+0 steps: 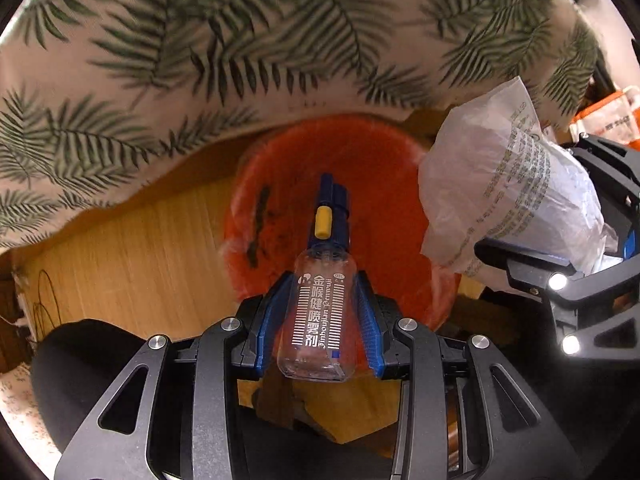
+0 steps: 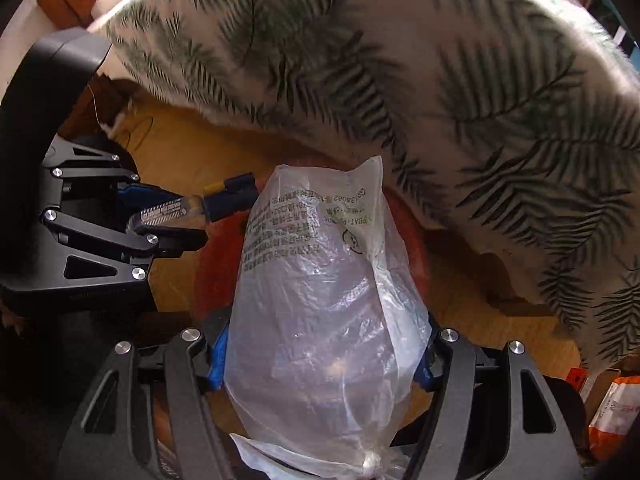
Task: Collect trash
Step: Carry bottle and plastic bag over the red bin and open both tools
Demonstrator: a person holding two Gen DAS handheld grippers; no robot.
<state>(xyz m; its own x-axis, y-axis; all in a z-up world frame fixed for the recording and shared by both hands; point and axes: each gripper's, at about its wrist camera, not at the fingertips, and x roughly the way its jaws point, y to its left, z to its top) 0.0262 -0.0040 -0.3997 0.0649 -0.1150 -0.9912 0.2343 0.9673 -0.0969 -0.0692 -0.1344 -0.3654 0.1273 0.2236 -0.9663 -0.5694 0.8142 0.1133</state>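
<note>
Pinching a small clear plastic spray bottle (image 1: pixel 318 316) with white printed lettering and a blue-and-yellow nozzle, the left hand-held gripper (image 1: pixel 320 312) has its blue-padded fingers (image 1: pixel 370 320) pressed against the bottle's sides, holding it above a round orange-red bin (image 1: pixel 384 184) that stands on a yellowish wooden floor (image 1: pixel 140 256). The right hand-held gripper (image 2: pixel 320 356) is closed on a crumpled translucent plastic bag (image 2: pixel 320 300) with grey printed text, held just beside the bottle and over the same bin's right edge. A cream cloth with a green fern-leaf print (image 1: pixel 200 40) hangs behind the bin.
</note>
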